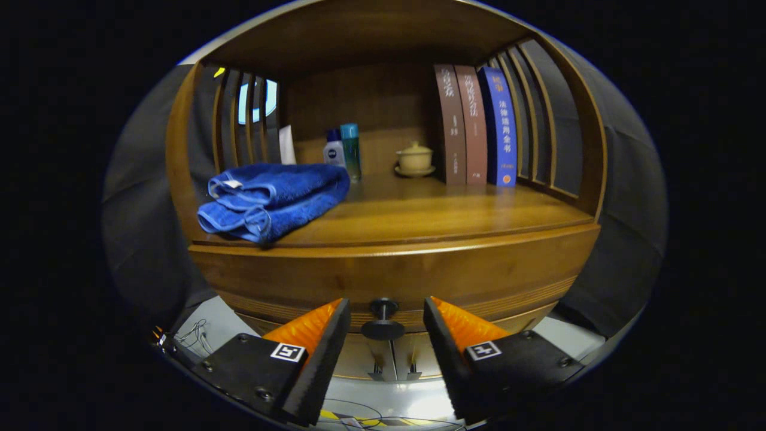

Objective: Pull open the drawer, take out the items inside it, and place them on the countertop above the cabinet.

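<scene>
Claw (pixel 386 314) open w/ drawer knob (pixel 383 318) between fingers.

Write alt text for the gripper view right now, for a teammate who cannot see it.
The gripper is open, its fingers on either side of the dark drawer knob on the closed wooden drawer. On the countertop above lie a folded blue towel, two small bottles, a lidded cup and three upright books.

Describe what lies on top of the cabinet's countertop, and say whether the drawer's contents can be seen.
On the countertop: a folded blue towel, two bottles, a lidded cup and three books. The drawer is shut, hiding its contents; the open claw flanks its knob.
</scene>
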Available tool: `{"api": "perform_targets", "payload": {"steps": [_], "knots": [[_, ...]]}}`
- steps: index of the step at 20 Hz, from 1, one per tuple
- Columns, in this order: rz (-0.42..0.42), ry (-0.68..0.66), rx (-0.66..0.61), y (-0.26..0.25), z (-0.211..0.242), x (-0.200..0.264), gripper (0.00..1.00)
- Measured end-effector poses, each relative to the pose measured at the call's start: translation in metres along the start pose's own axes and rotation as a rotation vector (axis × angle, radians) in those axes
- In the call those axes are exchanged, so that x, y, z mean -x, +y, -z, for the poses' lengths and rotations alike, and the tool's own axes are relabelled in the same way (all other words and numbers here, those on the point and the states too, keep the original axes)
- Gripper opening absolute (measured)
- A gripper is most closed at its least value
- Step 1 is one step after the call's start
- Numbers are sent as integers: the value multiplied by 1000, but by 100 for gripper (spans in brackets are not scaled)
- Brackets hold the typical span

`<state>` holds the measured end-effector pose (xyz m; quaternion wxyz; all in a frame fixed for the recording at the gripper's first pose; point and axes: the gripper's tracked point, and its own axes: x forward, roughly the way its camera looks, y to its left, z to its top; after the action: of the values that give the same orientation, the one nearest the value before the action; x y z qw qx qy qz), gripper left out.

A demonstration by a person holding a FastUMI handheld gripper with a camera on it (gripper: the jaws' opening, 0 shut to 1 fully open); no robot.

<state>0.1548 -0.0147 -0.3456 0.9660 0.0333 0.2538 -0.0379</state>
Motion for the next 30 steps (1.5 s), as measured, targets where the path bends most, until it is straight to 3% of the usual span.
{"api": "perform_targets", "payload": {"steps": [3, 6, 9, 17, 30], "knots": [[-4, 53, 9, 2, 17, -18, 75], [16, 50, 16, 1, 17, -14, 48], [17, 59, 24, 2, 20, -17, 34], [15, 75, 22, 3, 24, -5, 34], [29, 145, -7, 2, 66, 93, 34]]}}
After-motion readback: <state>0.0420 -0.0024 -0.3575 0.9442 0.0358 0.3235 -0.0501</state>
